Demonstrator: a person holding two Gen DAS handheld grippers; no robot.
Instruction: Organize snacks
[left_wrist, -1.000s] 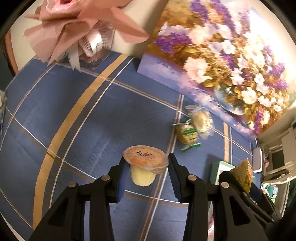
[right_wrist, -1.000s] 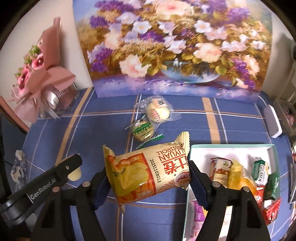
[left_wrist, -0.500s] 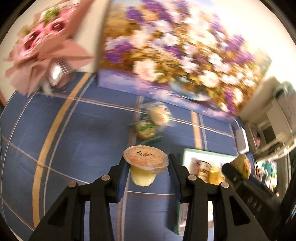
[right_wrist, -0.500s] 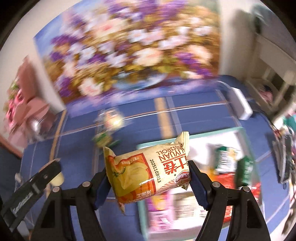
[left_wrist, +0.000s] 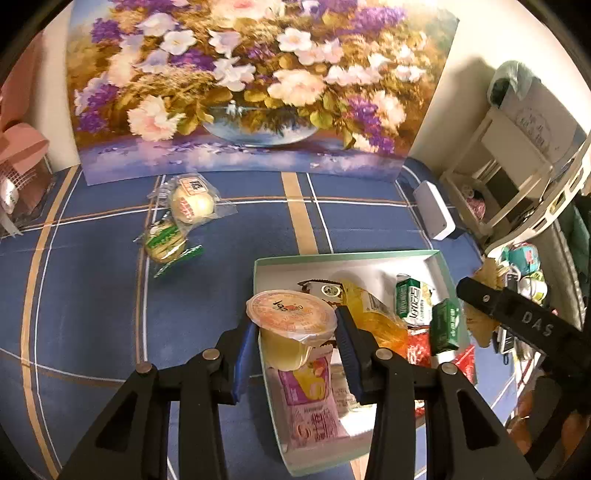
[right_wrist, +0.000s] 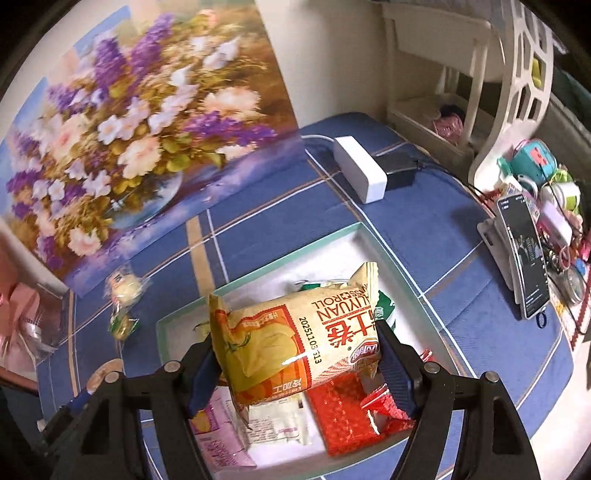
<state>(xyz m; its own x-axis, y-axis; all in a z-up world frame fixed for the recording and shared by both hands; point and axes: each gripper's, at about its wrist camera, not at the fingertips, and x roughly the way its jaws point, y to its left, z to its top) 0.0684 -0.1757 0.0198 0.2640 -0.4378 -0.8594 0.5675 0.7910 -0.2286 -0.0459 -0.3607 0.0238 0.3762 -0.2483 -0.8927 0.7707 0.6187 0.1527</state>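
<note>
1. Looking along the left tongs (left_wrist: 293, 343), both blue-padded arms are clamped on a jelly cup (left_wrist: 291, 325) with an orange foil lid. The cup hangs over the near left corner of a white box with a green rim (left_wrist: 441, 258). The box already holds several snacks: a pink packet (left_wrist: 308, 402), a yellow wrapper (left_wrist: 369, 314) and green packs (left_wrist: 413, 297). Two wrapped snacks, a round bun (left_wrist: 192, 201) and a green-labelled cake (left_wrist: 164, 243), lie touching each other on the bench (left_wrist: 92, 295), well apart from the box.

2. Looking along the right tongs (right_wrist: 295, 360), the arms grip a yellow roll packet (right_wrist: 295, 339) by its two ends, holding it above the middle of the box (right_wrist: 402, 288). A red packet (right_wrist: 343, 410) and a white one (right_wrist: 277, 421) lie beneath it.

3. Judging progress: most snacks seem to be boxed; the cup and the roll packet are held over the box but not yet released, and the two wrapped snacks on the bench are left to collect.

4. Covering the bench is a blue cloth with tan and white stripes. A flower painting (left_wrist: 240, 85) leans against the wall behind it, a white adapter (right_wrist: 360, 179) sits near the far corner, and a phone on a stand (right_wrist: 522, 254) stands to the right beside cluttered white shelves.
</note>
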